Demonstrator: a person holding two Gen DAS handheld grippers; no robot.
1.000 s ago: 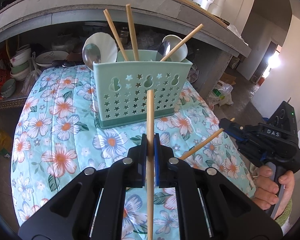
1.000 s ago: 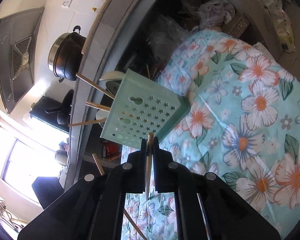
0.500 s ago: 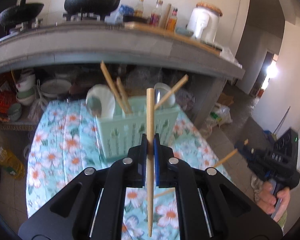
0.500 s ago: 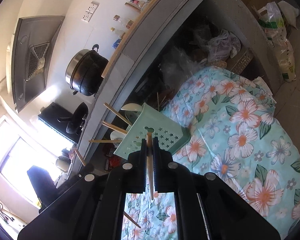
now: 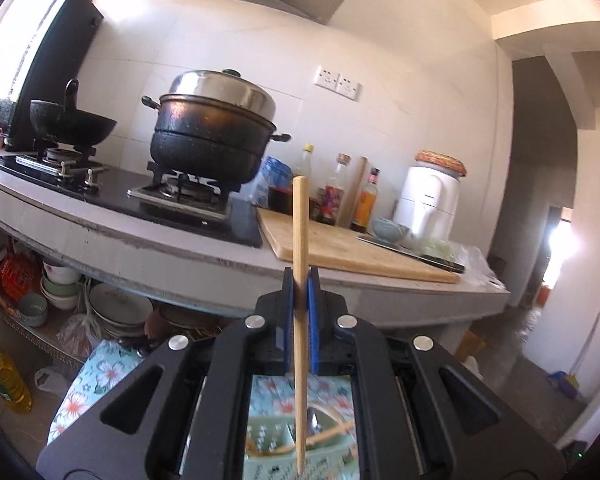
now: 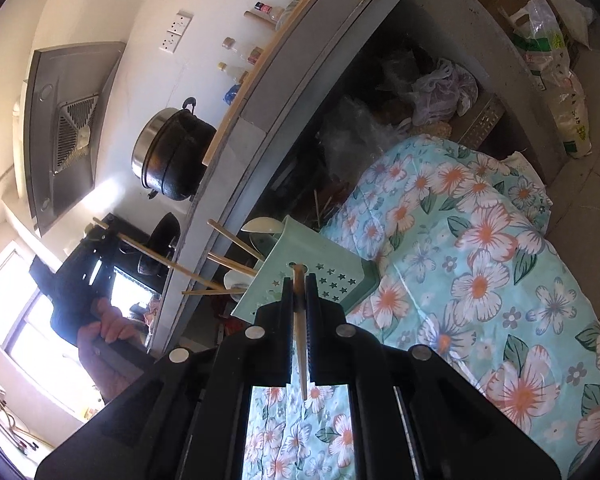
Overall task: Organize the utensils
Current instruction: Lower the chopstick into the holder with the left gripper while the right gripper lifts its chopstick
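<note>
My left gripper [image 5: 300, 280] is shut on a wooden chopstick [image 5: 300, 216] that stands upright between its blue pads. The stick's lower tip hangs over the mint-green utensil holder [image 5: 288, 452], seen blurred through the gap below. In the right wrist view my right gripper [image 6: 299, 280] is shut on another chopstick [image 6: 301, 360], just in front of the star-punched holder [image 6: 324, 276]. Three chopsticks [image 6: 236, 240] and a white spoon [image 6: 260, 224] stick out of the holder. A hand [image 6: 104, 328] holds the left tool, whose long chopstick [image 6: 160, 258] points toward the holder's opening.
The holder stands on a table with a floral cloth [image 6: 480, 260]. Behind it runs a kitchen counter [image 5: 140, 240] with a large pot [image 5: 216, 136], a wok [image 5: 72, 124], a cutting board [image 5: 340, 248] and bottles. Bowls [image 5: 60, 280] sit under the counter.
My left gripper rose and tipped upward with its chopstick, so the holder dropped from mid-view to below the fingers. The right gripper drew back a little from the holder, still gripping its stick.
</note>
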